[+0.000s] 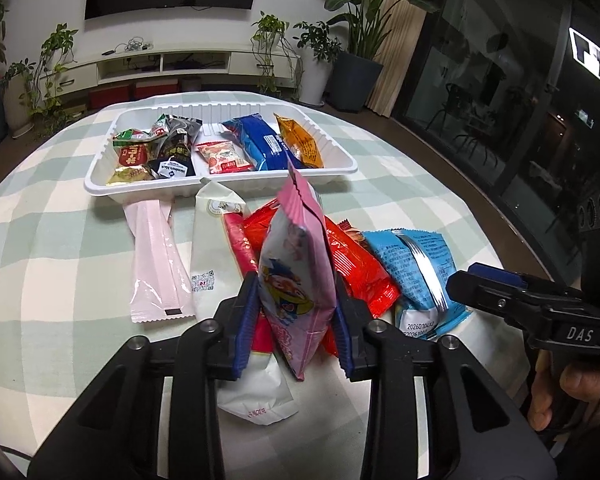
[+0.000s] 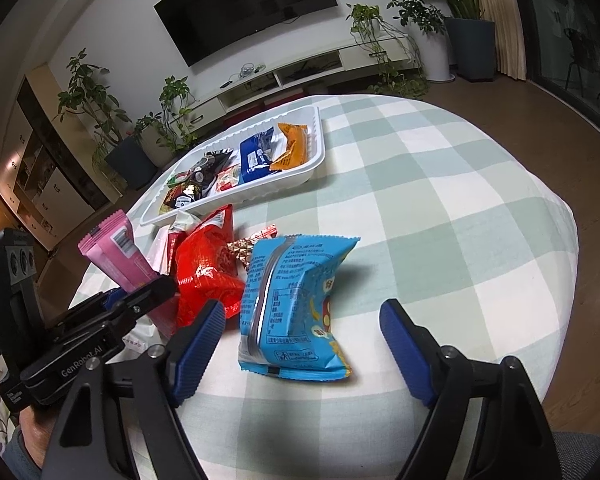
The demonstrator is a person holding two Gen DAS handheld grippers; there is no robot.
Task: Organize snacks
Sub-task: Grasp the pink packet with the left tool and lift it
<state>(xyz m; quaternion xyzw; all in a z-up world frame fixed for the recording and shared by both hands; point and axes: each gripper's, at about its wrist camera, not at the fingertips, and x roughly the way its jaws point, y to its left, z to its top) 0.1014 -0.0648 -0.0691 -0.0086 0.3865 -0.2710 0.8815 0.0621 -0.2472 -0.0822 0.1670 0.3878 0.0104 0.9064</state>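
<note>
Pink snack bag [image 1: 296, 264] stands upright, pinched between the pads of your left gripper [image 1: 296, 320]. Your right gripper [image 2: 302, 356] is wide open, with the blue packet [image 2: 296, 304] lying between its fingers, untouched.

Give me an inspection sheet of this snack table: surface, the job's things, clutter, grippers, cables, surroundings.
Surface: green-and-white checked tablecloth.
Job's things: white two-compartment tray holding several snacks; pink sachet, cream packet, red packets and light blue packet lie loose on the cloth.
Clutter: nothing seen.
Grippers: left gripper shut on pink snack bag, held upright; right gripper open, astride the light blue packet, pads clear.
Cables: some on the TV console, none on the table.
Surroundings: wall television, potted plants, dark glass doors.
</note>
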